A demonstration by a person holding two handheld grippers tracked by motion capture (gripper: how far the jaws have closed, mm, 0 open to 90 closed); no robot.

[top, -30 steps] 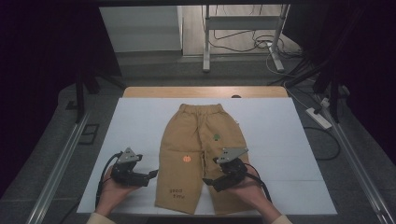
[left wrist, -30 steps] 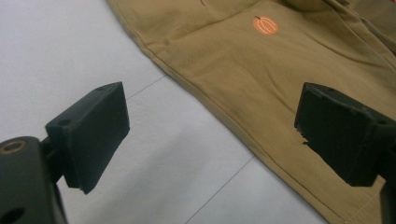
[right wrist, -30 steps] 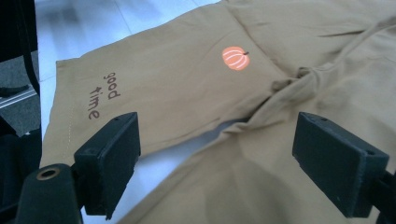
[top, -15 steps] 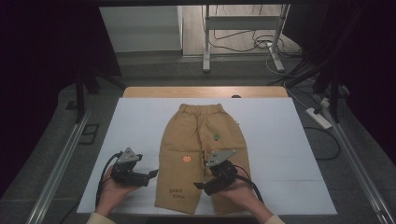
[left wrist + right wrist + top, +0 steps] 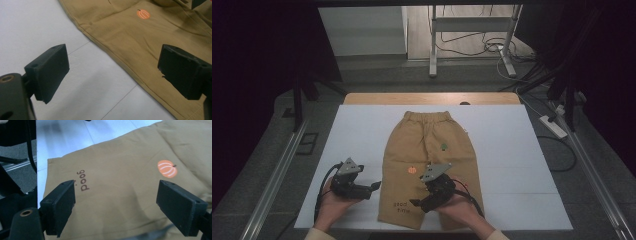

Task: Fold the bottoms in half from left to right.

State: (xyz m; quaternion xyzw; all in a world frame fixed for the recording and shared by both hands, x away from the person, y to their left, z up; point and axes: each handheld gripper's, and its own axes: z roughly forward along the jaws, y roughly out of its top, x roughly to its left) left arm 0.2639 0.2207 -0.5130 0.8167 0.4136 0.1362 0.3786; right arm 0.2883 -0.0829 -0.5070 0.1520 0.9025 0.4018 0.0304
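The trousers (image 5: 428,160) under the right gripper (image 5: 416,202) are matt tan woven cloth with a fine weave and stitched hems; the sheet (image 5: 37,27) below the left gripper (image 5: 376,185) looks smooth, matt white; both grippers' jaw pads are dull black plastic

Dim, dark-edged high view with a bright white table (image 5: 362,130); close views slightly soft, perhaps motion-blurred.
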